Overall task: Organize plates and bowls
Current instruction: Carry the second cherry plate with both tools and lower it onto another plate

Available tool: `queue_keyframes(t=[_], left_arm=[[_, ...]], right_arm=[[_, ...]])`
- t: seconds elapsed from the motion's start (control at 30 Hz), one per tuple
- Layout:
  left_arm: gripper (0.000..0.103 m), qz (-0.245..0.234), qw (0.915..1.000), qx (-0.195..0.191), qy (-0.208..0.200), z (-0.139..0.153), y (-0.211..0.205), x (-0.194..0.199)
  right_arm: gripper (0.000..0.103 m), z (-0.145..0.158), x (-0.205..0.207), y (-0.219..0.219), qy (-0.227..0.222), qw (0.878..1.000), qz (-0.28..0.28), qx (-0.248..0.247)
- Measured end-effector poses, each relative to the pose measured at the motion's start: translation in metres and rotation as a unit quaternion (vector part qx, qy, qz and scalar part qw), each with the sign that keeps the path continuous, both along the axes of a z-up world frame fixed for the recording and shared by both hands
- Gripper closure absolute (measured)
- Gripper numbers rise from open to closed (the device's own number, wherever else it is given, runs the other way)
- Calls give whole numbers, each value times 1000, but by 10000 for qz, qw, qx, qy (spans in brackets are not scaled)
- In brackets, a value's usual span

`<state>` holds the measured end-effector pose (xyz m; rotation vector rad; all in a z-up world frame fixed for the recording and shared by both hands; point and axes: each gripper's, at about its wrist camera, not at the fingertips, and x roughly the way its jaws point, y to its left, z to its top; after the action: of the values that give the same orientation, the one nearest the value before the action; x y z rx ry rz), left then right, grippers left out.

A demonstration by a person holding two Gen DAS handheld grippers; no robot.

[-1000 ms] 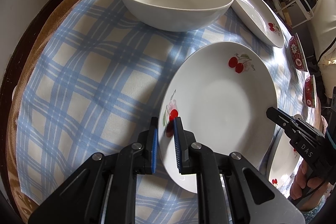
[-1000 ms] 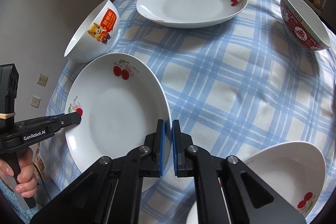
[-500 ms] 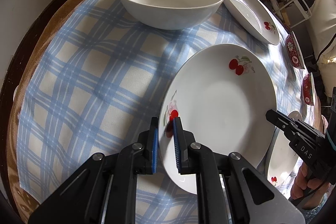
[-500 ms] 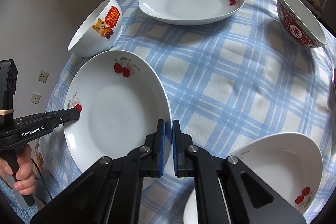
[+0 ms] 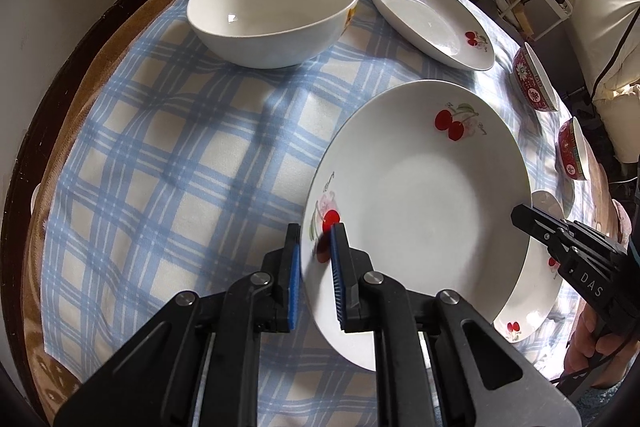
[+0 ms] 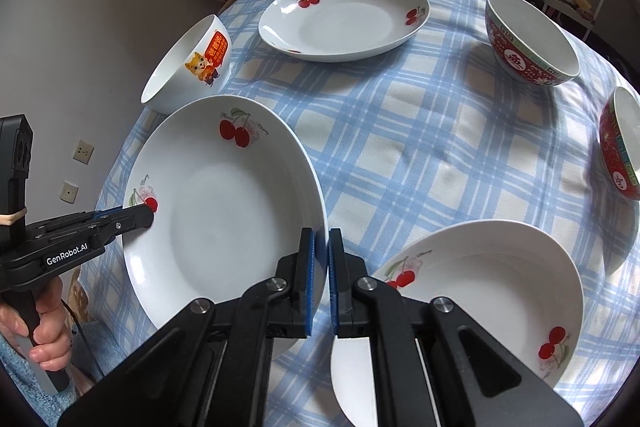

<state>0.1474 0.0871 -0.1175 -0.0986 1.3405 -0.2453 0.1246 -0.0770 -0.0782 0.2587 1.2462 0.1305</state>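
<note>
A white cherry-print plate (image 5: 420,219) (image 6: 232,219) hangs above the checked tablecloth, held by both grippers on opposite rims. My left gripper (image 5: 316,231) is shut on its near-left rim beside a cherry; in the right wrist view the left gripper (image 6: 148,213) comes in from the left. My right gripper (image 6: 322,235) is shut on the opposite rim, and in the left wrist view the right gripper (image 5: 520,215) shows at the right. A second cherry plate (image 6: 480,299) (image 5: 532,315) lies on the cloth just right of the held one, partly hidden under it in the left wrist view.
A third cherry plate (image 6: 344,19) (image 5: 428,15) lies at the far side. A large white bowl (image 5: 276,7) with a cat picture (image 6: 192,67) stands far left. Two red patterned bowls (image 6: 528,43) (image 6: 620,155) stand at the right. The round table's edge (image 5: 80,107) curves close on the left.
Both grippers have risen with the plate held between them; the table and the other dishes look further off. The held plate now overlaps the near right plate more.
</note>
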Motion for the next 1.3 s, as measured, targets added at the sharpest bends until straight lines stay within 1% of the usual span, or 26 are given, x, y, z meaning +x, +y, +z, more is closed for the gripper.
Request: queue_keyframes(t=[0.17, 0.27, 0.43, 0.53, 0.67, 0.77, 0.87, 1.07, 1.17, 1.3], left_arm=[[89, -159, 9999, -15, 0, 10, -25, -4], [88, -217, 9998, 9, 52, 11, -41, -6], [87, -244, 9996, -19, 161, 12, -68, -12], [87, -352, 9991, -82, 226, 10, -85, -19], [87, -424, 9982, -225, 351, 4, -105, -27], [87, -508, 9977, -237, 385, 1, -122, -33], [86, -599, 9969, -251, 435, -3, -138, -38], [86, -841, 9950, -74, 529, -13, -165, -44], [86, -837, 9945, -64, 625, -22, -173, -45], [86, -865, 9937, -36, 713, -31, -182, -46]], right_arm=[[96, 13, -11, -21, -43, 9998, -211, 7], [95, 16, -18, -34, -21, 9995, -308, -82], [96, 22, -37, -59, -49, 9990, -454, -17], [96, 25, -46, -73, -63, 9982, -589, -95], [97, 29, -58, -97, -86, 9967, -809, -36], [97, 30, -65, -113, -59, 9953, -967, -15], [97, 32, -69, -123, -69, 9946, -1014, -219], [96, 19, -81, -147, 141, 9923, -1219, -164], [97, 10, -85, -151, 287, 9919, -1223, -194], [96, 3, -88, -158, 357, 9903, -1333, -129]])
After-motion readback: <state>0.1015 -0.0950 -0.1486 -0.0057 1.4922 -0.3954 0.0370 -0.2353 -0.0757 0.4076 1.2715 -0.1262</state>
